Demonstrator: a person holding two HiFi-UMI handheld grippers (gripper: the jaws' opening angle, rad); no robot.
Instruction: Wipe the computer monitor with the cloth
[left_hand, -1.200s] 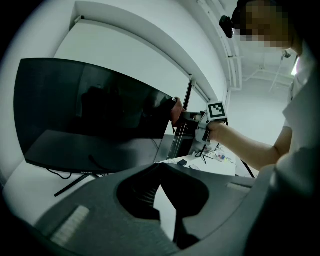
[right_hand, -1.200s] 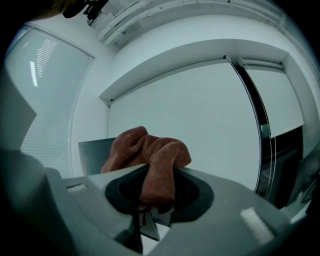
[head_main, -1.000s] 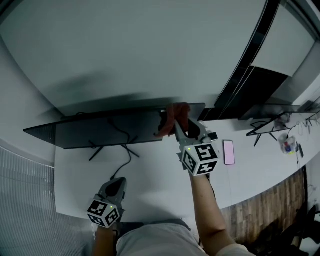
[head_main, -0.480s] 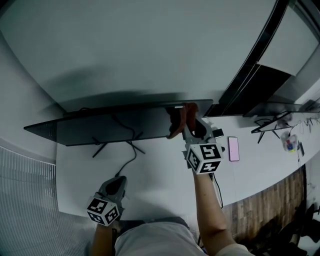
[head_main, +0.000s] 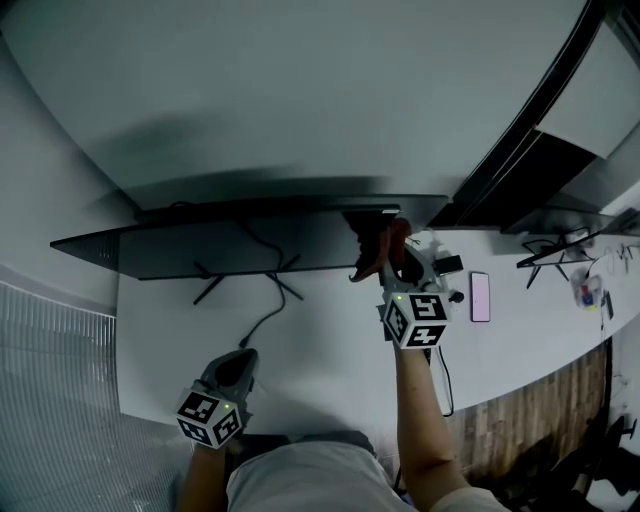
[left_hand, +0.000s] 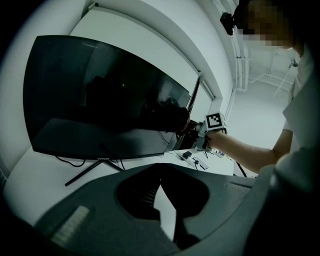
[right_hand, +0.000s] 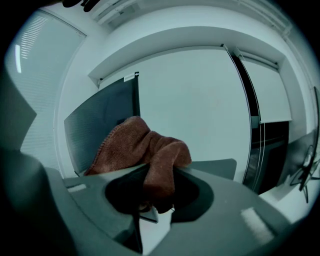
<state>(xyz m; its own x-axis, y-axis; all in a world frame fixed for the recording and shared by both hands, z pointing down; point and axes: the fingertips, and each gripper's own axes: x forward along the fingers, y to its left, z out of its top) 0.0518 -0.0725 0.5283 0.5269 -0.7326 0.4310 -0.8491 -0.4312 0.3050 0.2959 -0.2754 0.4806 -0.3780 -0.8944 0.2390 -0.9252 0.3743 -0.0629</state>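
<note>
Rust-brown cloth (right_hand: 145, 150) clamped in right tool (head_main: 392, 258), at monitor (left_hand: 100, 100) edge; left tool (left_hand: 159, 172) closed, empty; bezel logo (left_hand: 103, 159) illegible.

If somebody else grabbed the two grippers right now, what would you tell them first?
Right gripper: shut on the brown cloth, held up at the right end of the monitor.
Left gripper: jaws together, empty, low over the white desk close to the person's body.
Done: the cloth is gripped and at the screen. How much is already wiped cannot be told.
Left: probably wipe across the screen toward its left side.
</note>
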